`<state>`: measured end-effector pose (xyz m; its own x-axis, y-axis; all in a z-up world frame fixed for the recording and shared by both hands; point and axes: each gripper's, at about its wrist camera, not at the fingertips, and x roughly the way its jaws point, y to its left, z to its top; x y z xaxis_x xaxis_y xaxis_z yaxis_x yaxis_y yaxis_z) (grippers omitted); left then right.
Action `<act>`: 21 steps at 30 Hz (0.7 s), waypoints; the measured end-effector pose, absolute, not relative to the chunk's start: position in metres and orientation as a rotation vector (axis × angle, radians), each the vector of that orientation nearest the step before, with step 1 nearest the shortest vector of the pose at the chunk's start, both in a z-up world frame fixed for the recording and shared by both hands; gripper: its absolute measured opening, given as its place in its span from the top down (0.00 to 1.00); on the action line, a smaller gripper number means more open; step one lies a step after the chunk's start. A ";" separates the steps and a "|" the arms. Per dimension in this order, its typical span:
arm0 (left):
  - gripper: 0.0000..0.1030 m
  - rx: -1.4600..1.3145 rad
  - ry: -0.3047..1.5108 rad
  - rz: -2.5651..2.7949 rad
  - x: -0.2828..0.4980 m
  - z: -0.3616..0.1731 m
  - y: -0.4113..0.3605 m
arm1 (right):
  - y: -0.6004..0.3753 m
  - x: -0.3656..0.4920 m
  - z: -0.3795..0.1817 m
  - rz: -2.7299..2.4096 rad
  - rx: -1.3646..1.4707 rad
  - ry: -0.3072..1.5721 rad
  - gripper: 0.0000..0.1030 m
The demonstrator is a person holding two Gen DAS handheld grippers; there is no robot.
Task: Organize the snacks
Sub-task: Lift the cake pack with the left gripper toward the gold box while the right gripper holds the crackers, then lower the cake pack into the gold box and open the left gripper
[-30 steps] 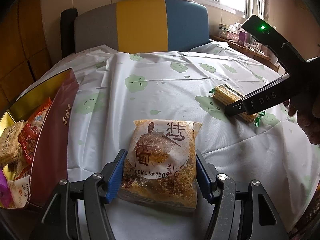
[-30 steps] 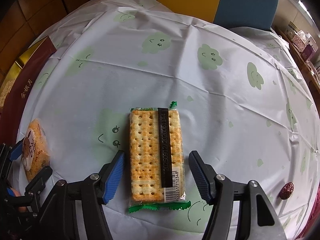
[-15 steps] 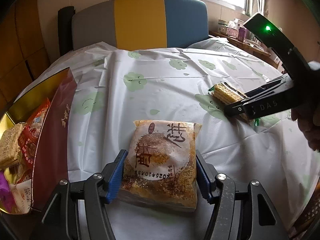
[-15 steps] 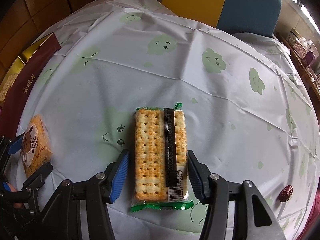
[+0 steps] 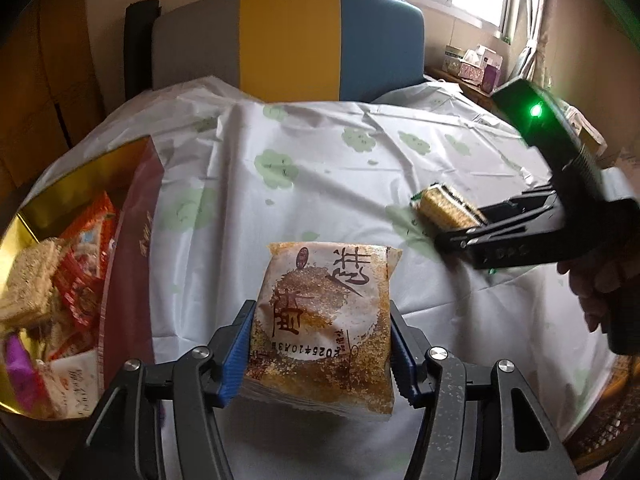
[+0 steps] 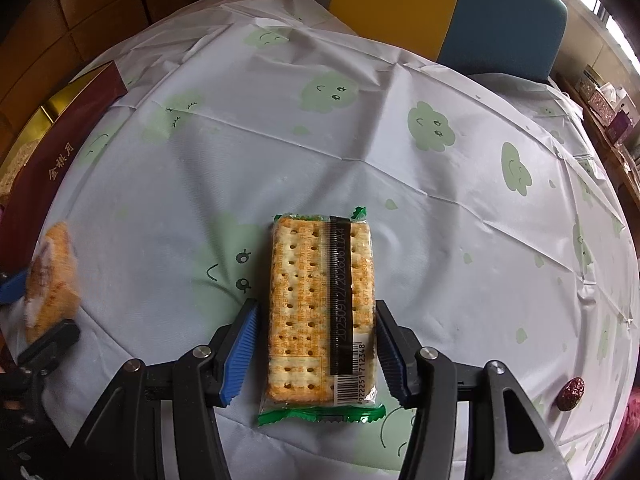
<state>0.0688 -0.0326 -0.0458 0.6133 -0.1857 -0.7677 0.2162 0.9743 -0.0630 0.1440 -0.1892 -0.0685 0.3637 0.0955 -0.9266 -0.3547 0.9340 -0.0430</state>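
The pastry pack (image 5: pixel 322 328) sat clamped between the left gripper's (image 5: pixel 320 354) blue pads (image 5: pixel 236 354), its near edge raised off the tablecloth (image 5: pixel 320 168), in the lower middle of the left wrist view. At nine o'clock from it stood the snack box (image 5: pixel 132 264), its maroon wall facing the pack and its gold inside holding wrapped snacks (image 5: pixel 80 264). At two o'clock lay the cracker pack (image 6: pixel 320 308), lengthwise between the right gripper's (image 6: pixel 316 352) pads (image 6: pixel 240 354); the right pad pressed its side, and the left pad met its wrapper edge, so the grip looked narrow and closed on it, the pack flat on the cloth. A hand (image 5: pixel 600 284) held that gripper at three o'clock. A small dark red sweet (image 6: pixel 571 394) lay at four o'clock from the crackers. A chair (image 5: pixel 288 40) stood at twelve o'clock beyond the table.
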 end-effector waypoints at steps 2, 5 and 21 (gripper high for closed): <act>0.41 0.024 0.872 -0.231 0.067 -0.039 -0.030 | -0.189 0.144 -0.068 0.294 -0.256 1.163 0.45; 0.41 0.016 0.856 -0.217 0.064 -0.029 -0.025 | -0.187 0.142 -0.068 0.292 -0.266 1.155 0.46; 0.41 -0.073 0.798 -0.116 0.053 0.011 0.025 | -0.185 0.137 -0.068 0.297 -0.300 1.128 0.46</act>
